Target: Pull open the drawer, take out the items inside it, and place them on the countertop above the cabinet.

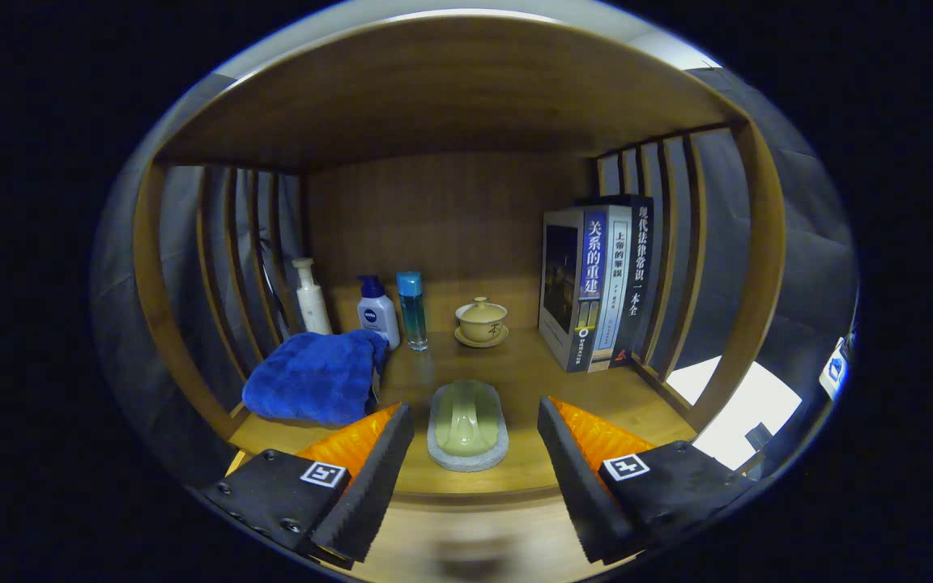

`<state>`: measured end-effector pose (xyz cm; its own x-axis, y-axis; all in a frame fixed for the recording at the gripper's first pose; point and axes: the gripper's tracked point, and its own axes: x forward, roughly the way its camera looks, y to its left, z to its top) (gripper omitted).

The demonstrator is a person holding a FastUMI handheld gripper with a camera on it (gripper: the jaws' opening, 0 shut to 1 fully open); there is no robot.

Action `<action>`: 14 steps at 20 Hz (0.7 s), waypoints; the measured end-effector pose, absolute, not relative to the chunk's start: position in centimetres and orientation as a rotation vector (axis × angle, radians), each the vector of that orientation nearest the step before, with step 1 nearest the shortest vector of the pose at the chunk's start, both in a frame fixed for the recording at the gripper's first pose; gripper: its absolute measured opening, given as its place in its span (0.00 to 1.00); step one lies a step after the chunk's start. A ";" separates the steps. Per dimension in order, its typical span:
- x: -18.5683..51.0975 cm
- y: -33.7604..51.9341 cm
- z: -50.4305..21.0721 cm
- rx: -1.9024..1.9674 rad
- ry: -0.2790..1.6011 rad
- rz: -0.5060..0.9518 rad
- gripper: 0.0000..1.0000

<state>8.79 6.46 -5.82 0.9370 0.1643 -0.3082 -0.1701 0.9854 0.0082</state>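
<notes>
My gripper is open, its fingers spread wide and pointing into a wooden shelf compartment above the countertop. Between the fingertips, resting on the countertop near its front edge, lies a pale green oblong item on a grey oval pad. Neither finger touches it. A folded blue towel lies just ahead of the left finger.
At the back stand a white pump bottle, a white and blue lotion bottle, a slim teal bottle and a lidded tea bowl on a saucer. Upright books lean at the right. Slatted wooden sides enclose the compartment.
</notes>
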 end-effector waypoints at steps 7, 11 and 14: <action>2.2 6.6 -5.7 -0.046 0.222 0.183 0.99; -0.9 6.1 -6.3 -0.052 0.204 0.176 0.99; -2.9 5.6 -6.7 -0.050 0.187 0.164 0.99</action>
<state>-2.86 5.64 -6.74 0.9692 0.1577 -0.1889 -0.1669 0.9854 -0.0338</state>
